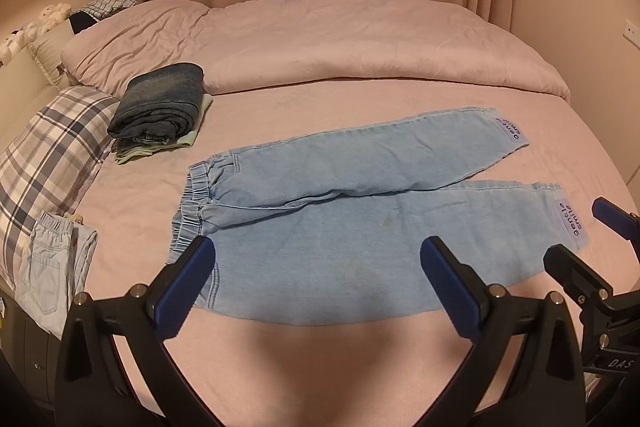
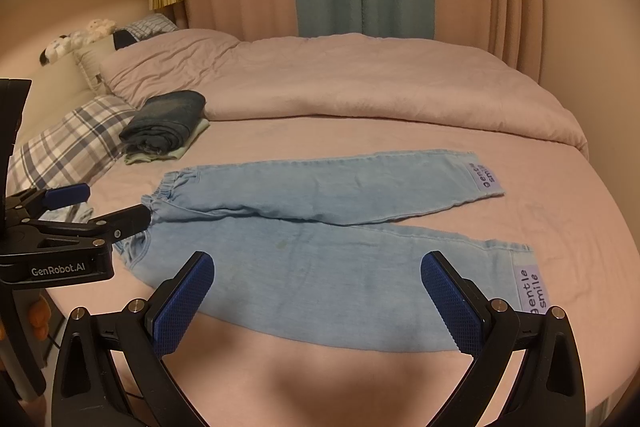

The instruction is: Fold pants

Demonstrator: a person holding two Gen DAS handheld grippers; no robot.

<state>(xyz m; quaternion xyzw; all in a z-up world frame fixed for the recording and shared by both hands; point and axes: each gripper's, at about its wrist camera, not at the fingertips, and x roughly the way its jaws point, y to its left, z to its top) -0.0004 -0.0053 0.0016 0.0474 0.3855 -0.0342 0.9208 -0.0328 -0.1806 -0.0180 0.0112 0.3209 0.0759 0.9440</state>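
Note:
Light blue denim pants (image 1: 332, 211) lie flat on the pink bed, waistband to the left, both legs spread to the right, each cuff with a purple "gentle smile" label. They also show in the right wrist view (image 2: 320, 251). My left gripper (image 1: 318, 259) is open and empty, just above the near leg's front edge. My right gripper (image 2: 318, 273) is open and empty over the near leg, closer to the cuff. The right gripper shows in the left wrist view (image 1: 580, 239) at the far right. The left gripper shows in the right wrist view (image 2: 116, 203) by the waistband.
A stack of folded dark jeans (image 1: 160, 107) sits at the back left beside a plaid pillow (image 1: 48, 155). Another light denim garment (image 1: 52, 275) lies at the left edge. A pink duvet (image 1: 320, 43) is bunched along the far side. Curtains hang behind.

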